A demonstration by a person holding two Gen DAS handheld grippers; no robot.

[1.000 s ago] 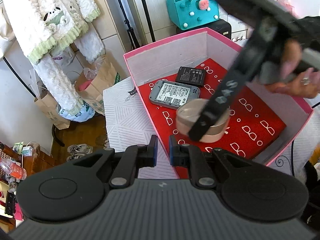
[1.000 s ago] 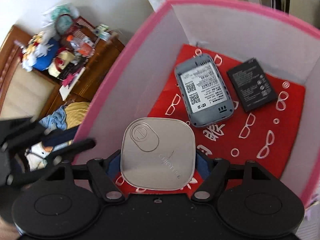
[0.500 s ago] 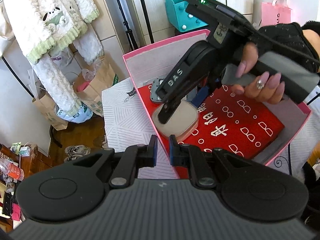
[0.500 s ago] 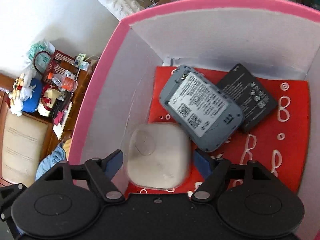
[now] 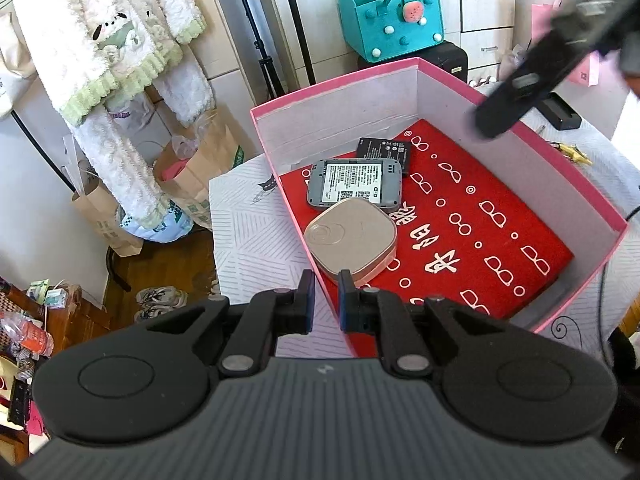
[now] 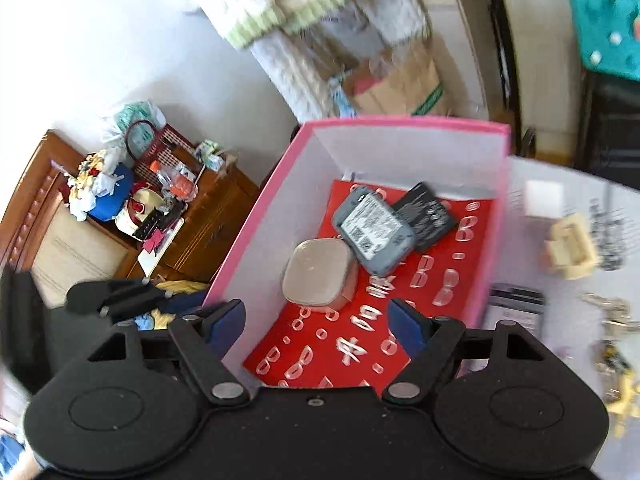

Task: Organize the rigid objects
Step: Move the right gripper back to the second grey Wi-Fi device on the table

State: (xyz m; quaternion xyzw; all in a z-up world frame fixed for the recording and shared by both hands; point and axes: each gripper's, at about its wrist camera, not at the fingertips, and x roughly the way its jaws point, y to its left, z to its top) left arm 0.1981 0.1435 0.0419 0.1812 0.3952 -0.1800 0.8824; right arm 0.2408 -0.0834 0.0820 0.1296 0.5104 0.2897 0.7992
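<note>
the rose-gold compact case [image 5: 351, 240] lies flat on the red glasses-print liner [image 5: 460, 220] inside the pink box [image 5: 560, 168], near the box's left wall and touching the near edge of the grey pocket router [image 5: 354, 182], which in turn overlaps a black battery [image 5: 385, 148]. the right gripper [image 6: 316, 320] hangs above the box with its fingers wide apart and nothing between them. the left gripper [image 5: 324, 304] sits just outside the box's near corner, its fingers drawn almost together on nothing.

the case looks like hard, smooth plastic with rounded corners, probably light and stiff but slick, so a pinch across two opposite flat sides should hold better than one across the corners. the router and battery seem rigid slabs too, thin enough that their long edges are the sensible hold. more pieces wait on the white tablecloth [image 6: 560, 184] beside the box: a cream plastic part [image 6: 572, 246], a small dark device [image 6: 516, 308] and what may be keys, blurred.
</note>
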